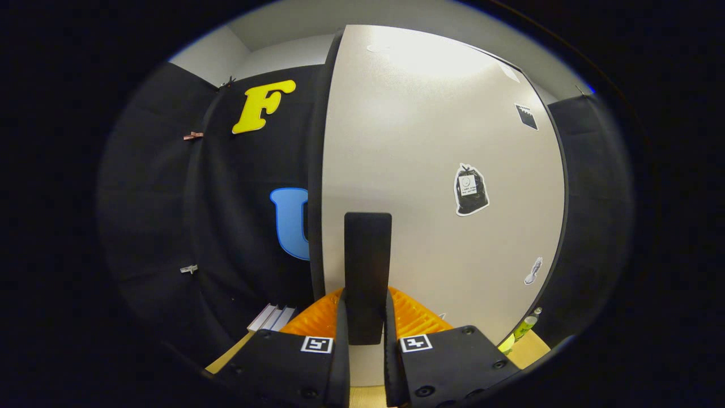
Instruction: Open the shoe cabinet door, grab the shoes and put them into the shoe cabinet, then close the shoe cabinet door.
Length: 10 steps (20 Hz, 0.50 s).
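Inspector: Pale grey laminate is facing the camera, that being the shoe cabinet door [430,170], standing upright straight ahead of the fingers. A black upright handle [367,272] is sitting low on the door near its left edge.

Clerk: What is the gripper [367,334] doing?

Inspector: Its two fingers are pressing on the handle from left and right, clenched on it. The handle's lower end is sitting between them.

Clerk: Any writing or labels on the door?

Inspector: Three stickers are showing. A black bin-bag sticker [470,190] is sitting right of the handle, carrying a small white label with print too small to read. A small black-and-white sticker [527,117] is sitting higher up by the right edge, and a little grey sticker [533,271] lower down by that edge. No brand is legible on any of them.

Clerk: And further out?

Inspector: An orange ribbed surface [317,320] is showing either side of the handle, just behind the fingers; I cannot tell what it is. White strips [272,317] are lying to its left on a wooden surface [529,347]. A yellow-green bottle [524,327] is standing on that wood at the door's lower right corner.
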{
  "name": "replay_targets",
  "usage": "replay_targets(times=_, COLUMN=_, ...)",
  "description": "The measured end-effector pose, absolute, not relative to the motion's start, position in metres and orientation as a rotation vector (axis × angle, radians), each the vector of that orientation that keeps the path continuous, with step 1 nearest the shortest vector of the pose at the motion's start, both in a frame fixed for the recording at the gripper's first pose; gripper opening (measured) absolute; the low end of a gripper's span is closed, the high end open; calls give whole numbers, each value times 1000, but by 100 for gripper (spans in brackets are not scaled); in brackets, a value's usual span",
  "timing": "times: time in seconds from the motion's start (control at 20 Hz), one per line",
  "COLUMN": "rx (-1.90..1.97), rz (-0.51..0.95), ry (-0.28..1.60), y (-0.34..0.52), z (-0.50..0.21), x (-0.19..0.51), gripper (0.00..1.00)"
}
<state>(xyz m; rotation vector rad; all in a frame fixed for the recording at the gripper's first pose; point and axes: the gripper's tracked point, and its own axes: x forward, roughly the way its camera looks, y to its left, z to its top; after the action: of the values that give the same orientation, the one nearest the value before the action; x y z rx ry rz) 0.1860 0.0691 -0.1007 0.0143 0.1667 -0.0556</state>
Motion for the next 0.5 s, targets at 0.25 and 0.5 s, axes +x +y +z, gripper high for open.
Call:
replay_targets(times=0.25, rx=15, rz=-24, ry=171, y=66, z=-95, x=158, gripper=28)
replay_targets(times=0.5, rx=27, rz=3, ry=174, y=56, z=-91, x=126, gripper=28)
